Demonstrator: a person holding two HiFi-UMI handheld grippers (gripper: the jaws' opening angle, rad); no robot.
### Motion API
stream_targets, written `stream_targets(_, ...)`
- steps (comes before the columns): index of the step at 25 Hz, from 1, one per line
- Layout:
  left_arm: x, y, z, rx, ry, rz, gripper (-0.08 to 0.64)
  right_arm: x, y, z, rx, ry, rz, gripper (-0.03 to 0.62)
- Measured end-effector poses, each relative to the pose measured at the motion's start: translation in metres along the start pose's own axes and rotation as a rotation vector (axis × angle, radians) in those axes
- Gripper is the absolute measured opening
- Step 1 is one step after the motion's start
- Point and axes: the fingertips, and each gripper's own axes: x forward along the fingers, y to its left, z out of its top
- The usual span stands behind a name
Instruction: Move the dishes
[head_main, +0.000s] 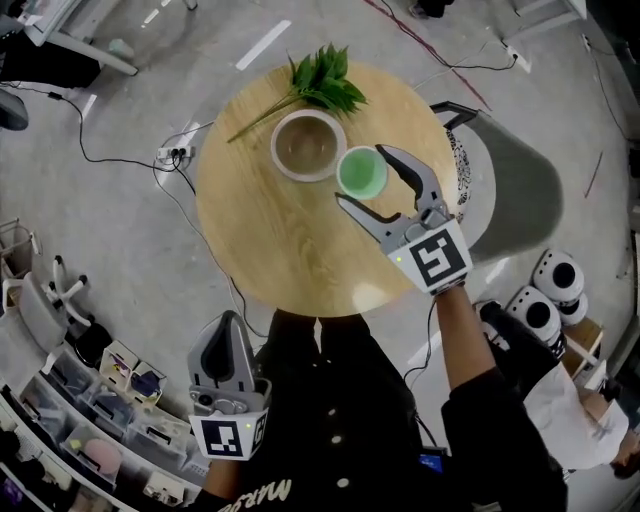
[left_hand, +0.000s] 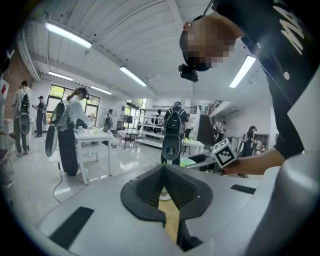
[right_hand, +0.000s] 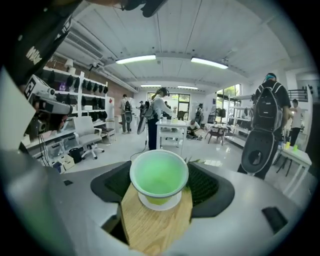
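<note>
Table (head_main: 280, 250): one beige bowl (head_main: 308, 145), one sprig (head_main: 325, 80); right tool (head_main: 363, 177) tight on one green bowl (right_hand: 159, 175); left tool (head_main: 228, 322) closed.

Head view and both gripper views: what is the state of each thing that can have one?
green bowl: upright, empty, gripped by the right hand-held gripper.
beige bowl: upright on the table, free, looks empty.
leafy twig: lying flat on the table.
right hand-held gripper: shut on the green bowl.
left hand-held gripper: shut, holding nothing, off the table.

Two bowls (head_main: 361, 172) (head_main: 308, 145), one leafy sprig (head_main: 322, 80)
</note>
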Motion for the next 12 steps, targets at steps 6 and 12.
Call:
stream_targets(6,0.013,-0.025,0.012,0.018,-0.027,-0.081,0.017,-0.067,-0.001,-0.027,0.086,0.020,-0.145,0.351)
stream_targets(12,0.020,-0.048,0.013,0.042,-0.015,-0.148,0.017,-0.117,0.008,-0.081,0.154,0.104,-0.272,0.351)
